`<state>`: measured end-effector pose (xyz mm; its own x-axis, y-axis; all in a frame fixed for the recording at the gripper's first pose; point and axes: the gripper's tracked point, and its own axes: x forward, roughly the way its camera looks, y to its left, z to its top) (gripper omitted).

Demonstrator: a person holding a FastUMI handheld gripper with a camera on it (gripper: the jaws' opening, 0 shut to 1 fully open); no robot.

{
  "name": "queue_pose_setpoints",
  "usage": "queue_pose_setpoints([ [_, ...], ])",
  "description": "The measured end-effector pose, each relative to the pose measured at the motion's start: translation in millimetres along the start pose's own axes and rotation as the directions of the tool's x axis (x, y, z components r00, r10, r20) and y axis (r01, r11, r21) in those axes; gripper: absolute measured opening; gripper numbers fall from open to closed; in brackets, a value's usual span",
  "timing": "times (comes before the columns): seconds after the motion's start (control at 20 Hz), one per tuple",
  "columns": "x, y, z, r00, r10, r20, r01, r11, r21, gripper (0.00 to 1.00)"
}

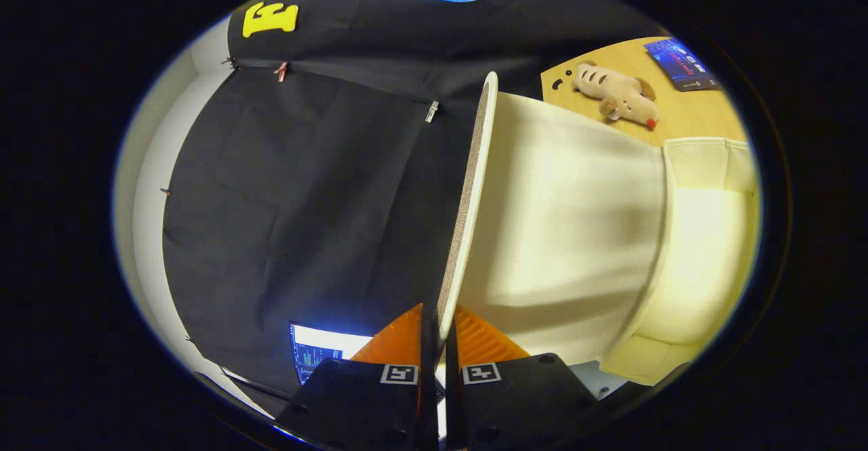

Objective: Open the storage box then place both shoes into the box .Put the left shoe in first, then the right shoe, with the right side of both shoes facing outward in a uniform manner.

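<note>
While the view is tilted, the gripper [437, 332] sits at the bottom centre of the frame with its two fingers drawn close together, pinching the thin edge of the lid [556, 220] of the storage box between them. One finger [397, 342] lies on the outer, dark-wall side of the lid and the other on its pale inner side, so the lid's rim [475, 193] rises from between the fingertips toward the upper centre of the frame, seen nearly edge-on. The cream inner face of the lid spreads to the right of the fingers, and beyond it, at the right of the frame, the box [705, 234] shows its pale fabric wall and open mouth, joined to the lid along a fold. A wooden table [698, 115] appears at the upper right, beyond the box; on it lies a plush toy [620, 95], and near that, further toward the upper right, a dark booklet [681, 64]. At the lower left, just beside the fingers, part of a lit screen [319, 349] is visible against the black cloth wall [305, 200].
</note>
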<state>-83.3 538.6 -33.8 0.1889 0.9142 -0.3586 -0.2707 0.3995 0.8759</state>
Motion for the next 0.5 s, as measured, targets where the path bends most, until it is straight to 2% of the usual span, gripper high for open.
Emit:
queue_pose_setpoints([
  [0.3, 51, -19, -10, 0.997, -0.063, -0.049, 0.062, 0.998, -0.03, 0.09],
  [0.4, 59, -33, -10, 0.993, -0.115, -0.022, 0.114, 0.991, -0.067, 0.1],
  [0.5, 58, -45, -12, 0.986, -0.167, -0.012, 0.165, 0.982, -0.096, 0.16],
])
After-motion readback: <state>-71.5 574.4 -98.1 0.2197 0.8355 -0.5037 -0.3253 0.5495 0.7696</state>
